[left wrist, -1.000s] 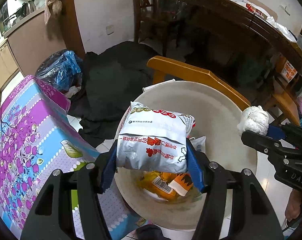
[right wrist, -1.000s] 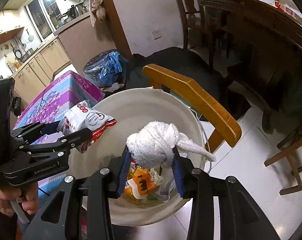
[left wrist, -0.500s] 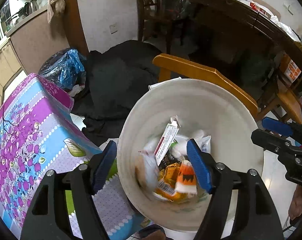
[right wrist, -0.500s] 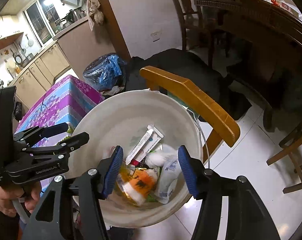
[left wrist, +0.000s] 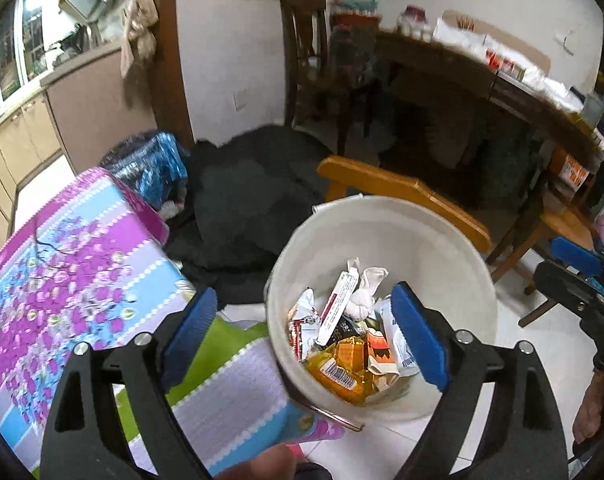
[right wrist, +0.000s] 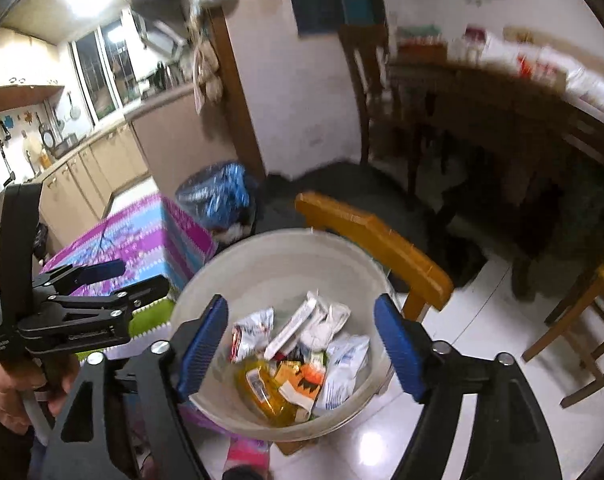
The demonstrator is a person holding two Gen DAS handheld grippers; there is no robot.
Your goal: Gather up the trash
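Both claws just let go over the white bucket (left wrist: 382, 216) — a second ago the left gripper (left wrist: 306, 332) pinched a silver snack bag and the right gripper (right wrist: 302, 340) pinched a wadded white cloth; now both are spread, jaws opening further, nothing between the pads.

Left of the bucket: the flowered tablecloth (left wrist: 74, 272), touching its rim.

Inside the bucket: the snack bag (left wrist: 304, 312) lies crumpled at the left of the pile, the white cloth wad (left wrist: 364, 298) sits toward the middle beside a red-and-white carton (left wrist: 340, 304), orange wrappers (left wrist: 342, 372) below them.

Right of the bucket: the wooden chair back (left wrist: 402, 196), just behind the rim.

Read: this drop is done — both hands are free for the next pickup. No loose trash visible outside the bucket from these views.
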